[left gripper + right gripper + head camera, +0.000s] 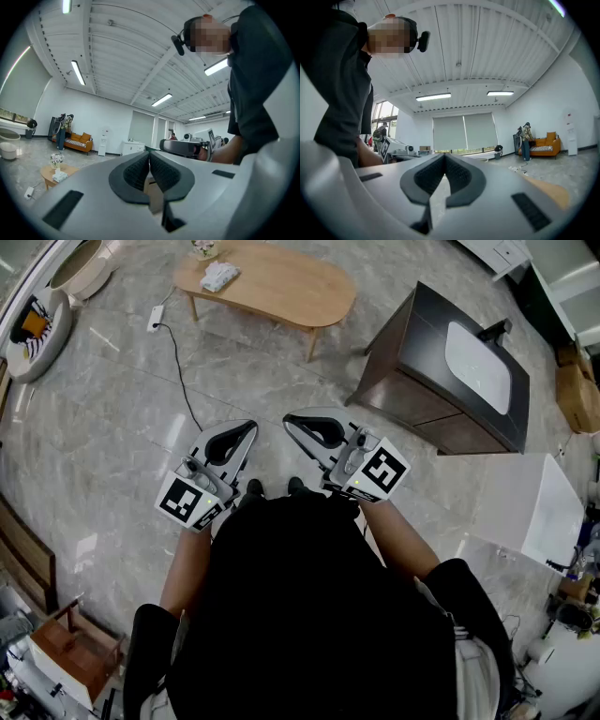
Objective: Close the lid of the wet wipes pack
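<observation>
The wet wipes pack is a small white pack on a light wooden coffee table, far ahead of me across the floor. It also shows small in the left gripper view, the pack lying beside a little flower pot. Its lid is too small to make out. I hold both grippers close to my body, pointing up and forward. My left gripper is shut with nothing in it. The right gripper is shut and empty too.
A dark cabinet with a white basin stands at the right, a white box nearer. A power strip and its black cable lie on the marble floor left of the table. A wooden stool is at lower left.
</observation>
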A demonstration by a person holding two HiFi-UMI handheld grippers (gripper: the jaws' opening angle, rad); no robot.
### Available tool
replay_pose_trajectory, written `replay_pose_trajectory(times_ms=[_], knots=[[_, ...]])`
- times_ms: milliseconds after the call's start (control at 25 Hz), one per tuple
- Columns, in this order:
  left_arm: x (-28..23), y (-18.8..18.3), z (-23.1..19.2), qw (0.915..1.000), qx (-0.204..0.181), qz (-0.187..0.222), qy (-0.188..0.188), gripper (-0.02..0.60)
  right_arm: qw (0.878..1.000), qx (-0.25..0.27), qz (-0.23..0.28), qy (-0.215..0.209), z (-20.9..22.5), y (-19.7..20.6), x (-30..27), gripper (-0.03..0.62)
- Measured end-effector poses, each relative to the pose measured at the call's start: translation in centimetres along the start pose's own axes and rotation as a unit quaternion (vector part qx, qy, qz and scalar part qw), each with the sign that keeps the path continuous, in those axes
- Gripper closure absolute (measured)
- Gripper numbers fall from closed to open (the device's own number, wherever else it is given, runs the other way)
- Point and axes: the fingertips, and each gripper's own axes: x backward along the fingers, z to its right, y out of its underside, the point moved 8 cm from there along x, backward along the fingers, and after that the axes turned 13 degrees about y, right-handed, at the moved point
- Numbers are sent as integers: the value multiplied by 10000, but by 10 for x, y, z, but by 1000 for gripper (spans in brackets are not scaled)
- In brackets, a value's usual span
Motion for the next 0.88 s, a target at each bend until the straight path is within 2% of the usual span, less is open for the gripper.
replay_pose_trajectory(times_ms=[560, 880], knots=[[-38, 5, 22, 9999, 70, -30, -73, 565, 9999, -39, -120, -62, 25, 1, 43, 583], [-61, 19, 35, 9991, 343, -116, -210, 565, 9995, -266, -197, 6, 54, 12, 70, 583]])
